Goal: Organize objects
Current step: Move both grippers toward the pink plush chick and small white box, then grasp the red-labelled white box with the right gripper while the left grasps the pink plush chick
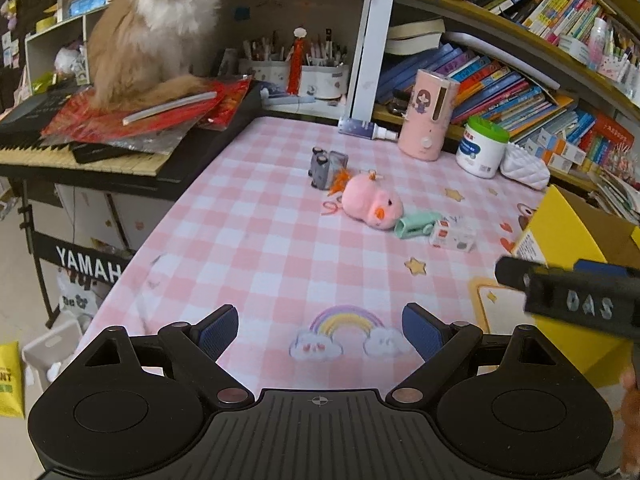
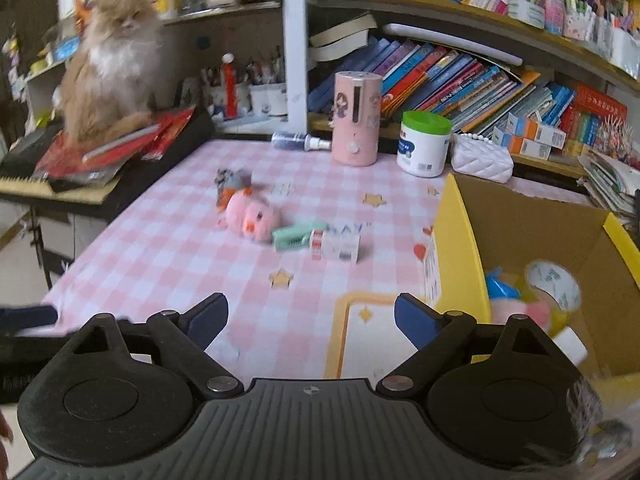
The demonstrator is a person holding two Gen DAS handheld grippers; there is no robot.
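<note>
Blue pads on my left gripper stand spread wide over the pink checked tablecloth with nothing between them, and my right gripper is just as wide apart and empty, hovering at the near edge of the yellow cardboard box. Outward from both, the loose things lie ahead in a ragged row: a small white carton nearest, touching the mint green clip, then the pink plush duck, then a grey toy furthest back. From the right gripper the carton lies ahead and a touch left; from the left gripper it lies ahead and well to the right, so I judge the right arm nearer, with the box right beside it. The carton's long axis runs roughly left to right across my view, its red-striped end pointing at the clip. I would approach with my fingers straddling its short sides. The box already holds a few toys.
</note>
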